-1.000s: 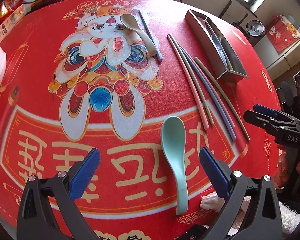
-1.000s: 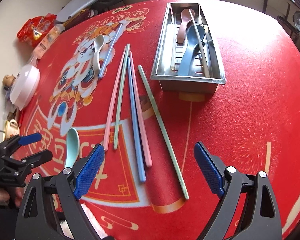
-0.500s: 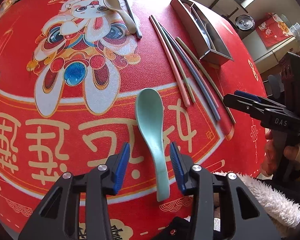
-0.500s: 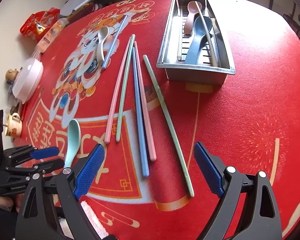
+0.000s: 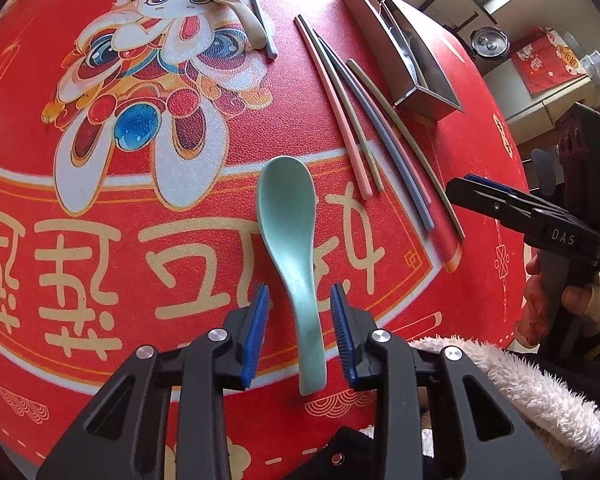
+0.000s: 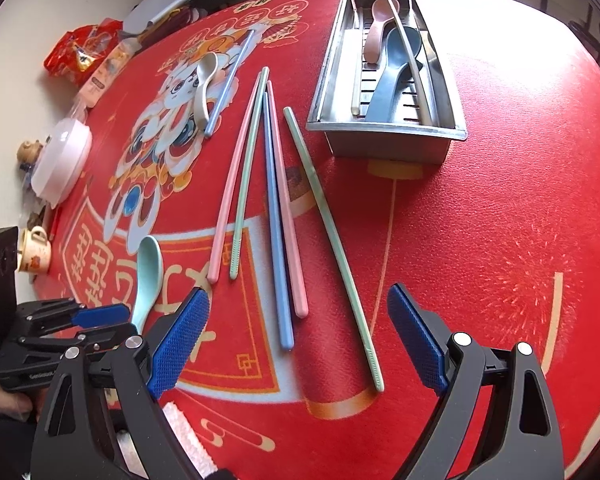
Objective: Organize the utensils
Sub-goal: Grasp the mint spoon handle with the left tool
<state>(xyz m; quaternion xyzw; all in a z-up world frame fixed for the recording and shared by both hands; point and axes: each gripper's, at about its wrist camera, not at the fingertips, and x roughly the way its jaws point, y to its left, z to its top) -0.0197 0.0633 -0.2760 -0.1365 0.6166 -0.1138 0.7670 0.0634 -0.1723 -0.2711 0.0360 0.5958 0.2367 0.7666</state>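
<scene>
A mint-green spoon point(image 5: 286, 208) lies bowl-up on the red printed mat, its handle towards me. My left gripper point(image 5: 299, 292) straddles that handle with its jaws closing; a thin gap shows on each side, so the pads are off it. My right gripper point(image 6: 297, 298) stands wide open above the near ends of several coloured chopsticks point(image 6: 276, 208), holding nothing. A steel tray point(image 6: 380, 136) at the back right holds a pink spoon point(image 6: 376, 28), a dark blue spoon point(image 6: 392, 76) and chopsticks. A beige spoon point(image 6: 204, 84) and a blue chopstick point(image 6: 230, 80) lie on the rabbit picture.
A white lidded bowl point(image 6: 60, 160), a small cup point(image 6: 34, 248) and snack packets point(image 6: 84, 52) stand along the table's left edge. A fluffy white sleeve point(image 5: 500, 380) lies at the near edge. The mat right of the tray is bare red.
The left gripper's jaws narrowed from wide apart to close on either side of the green spoon's handle, and it came nearer to the spoon. The right gripper held still.
</scene>
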